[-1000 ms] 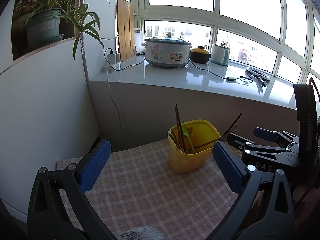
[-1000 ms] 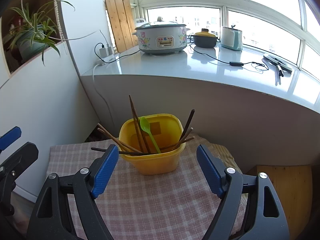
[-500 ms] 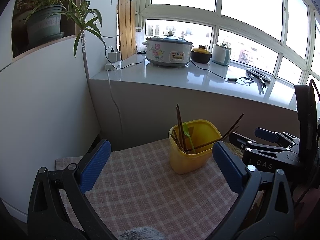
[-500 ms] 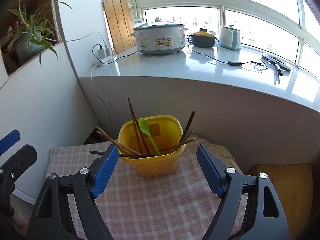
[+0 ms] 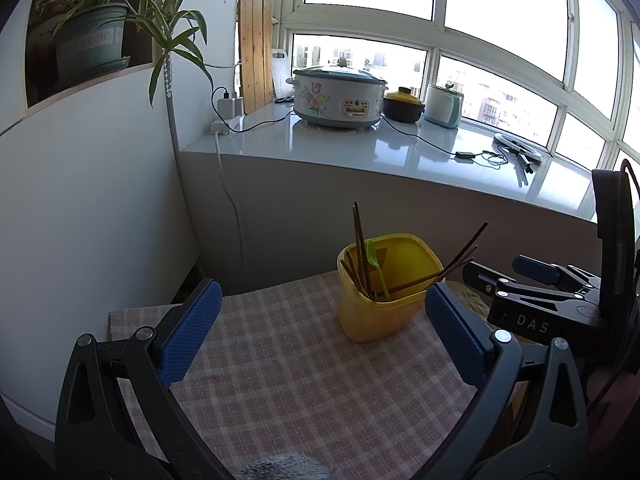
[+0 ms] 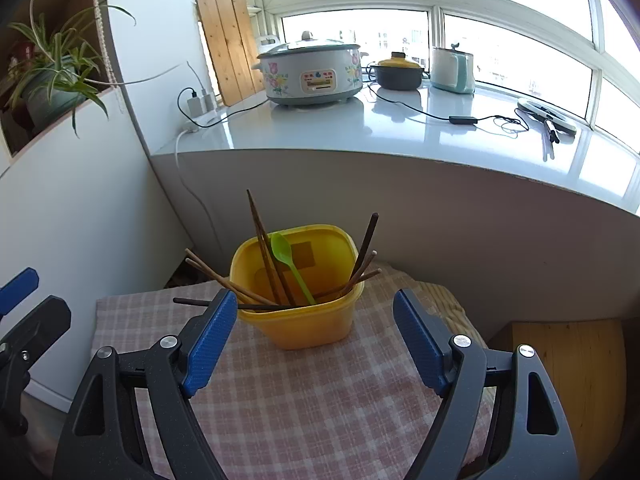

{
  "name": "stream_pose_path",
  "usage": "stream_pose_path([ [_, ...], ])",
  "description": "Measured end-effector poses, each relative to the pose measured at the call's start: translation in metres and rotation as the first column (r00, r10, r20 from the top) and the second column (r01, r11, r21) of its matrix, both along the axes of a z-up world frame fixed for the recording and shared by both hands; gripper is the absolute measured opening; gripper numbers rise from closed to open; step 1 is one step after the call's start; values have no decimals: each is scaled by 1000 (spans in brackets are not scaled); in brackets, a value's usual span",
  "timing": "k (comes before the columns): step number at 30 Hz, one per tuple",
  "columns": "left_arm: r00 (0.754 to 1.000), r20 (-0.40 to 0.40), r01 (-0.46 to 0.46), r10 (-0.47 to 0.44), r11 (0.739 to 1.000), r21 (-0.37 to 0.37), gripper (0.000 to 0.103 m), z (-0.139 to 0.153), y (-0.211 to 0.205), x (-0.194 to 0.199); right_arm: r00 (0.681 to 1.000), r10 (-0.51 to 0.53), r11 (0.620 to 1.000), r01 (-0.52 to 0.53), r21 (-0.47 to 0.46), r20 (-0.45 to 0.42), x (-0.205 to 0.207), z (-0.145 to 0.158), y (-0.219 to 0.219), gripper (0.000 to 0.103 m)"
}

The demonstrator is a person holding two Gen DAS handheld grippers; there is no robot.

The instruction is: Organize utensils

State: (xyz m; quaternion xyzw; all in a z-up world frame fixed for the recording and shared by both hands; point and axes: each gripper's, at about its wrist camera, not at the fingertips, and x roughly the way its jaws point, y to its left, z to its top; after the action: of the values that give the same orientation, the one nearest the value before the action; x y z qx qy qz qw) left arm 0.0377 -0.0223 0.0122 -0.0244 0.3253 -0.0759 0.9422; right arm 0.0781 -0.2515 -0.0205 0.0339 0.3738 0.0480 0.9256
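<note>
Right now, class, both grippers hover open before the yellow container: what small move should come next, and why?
Probably ease the right gripper forward toward the yellow container. Its jaws stand open and empty, and the chopsticks splay untidily over the rim beside the green spoon. The left gripper is open too, but farther off.

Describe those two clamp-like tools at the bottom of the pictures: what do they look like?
Each is a hand-held gripper. The left gripper and the right gripper look alike: two black, matte, angular arms with triangular cut-outs and silver pivot bolts, each ending in a blue textured pad. In the left view, the right gripper's body bears white letters "DAS", and a dark cable arcs behind it. No sleeve shows clearly.
</note>
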Motion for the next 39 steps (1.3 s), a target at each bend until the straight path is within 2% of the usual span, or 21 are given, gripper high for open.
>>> stream_pose_path([
  [39, 1000, -18, -23, 24, 1000, 17, 103, -5, 5, -6, 1000, 5, 1000, -5, 1, -1, -5, -3, 2, 80],
])
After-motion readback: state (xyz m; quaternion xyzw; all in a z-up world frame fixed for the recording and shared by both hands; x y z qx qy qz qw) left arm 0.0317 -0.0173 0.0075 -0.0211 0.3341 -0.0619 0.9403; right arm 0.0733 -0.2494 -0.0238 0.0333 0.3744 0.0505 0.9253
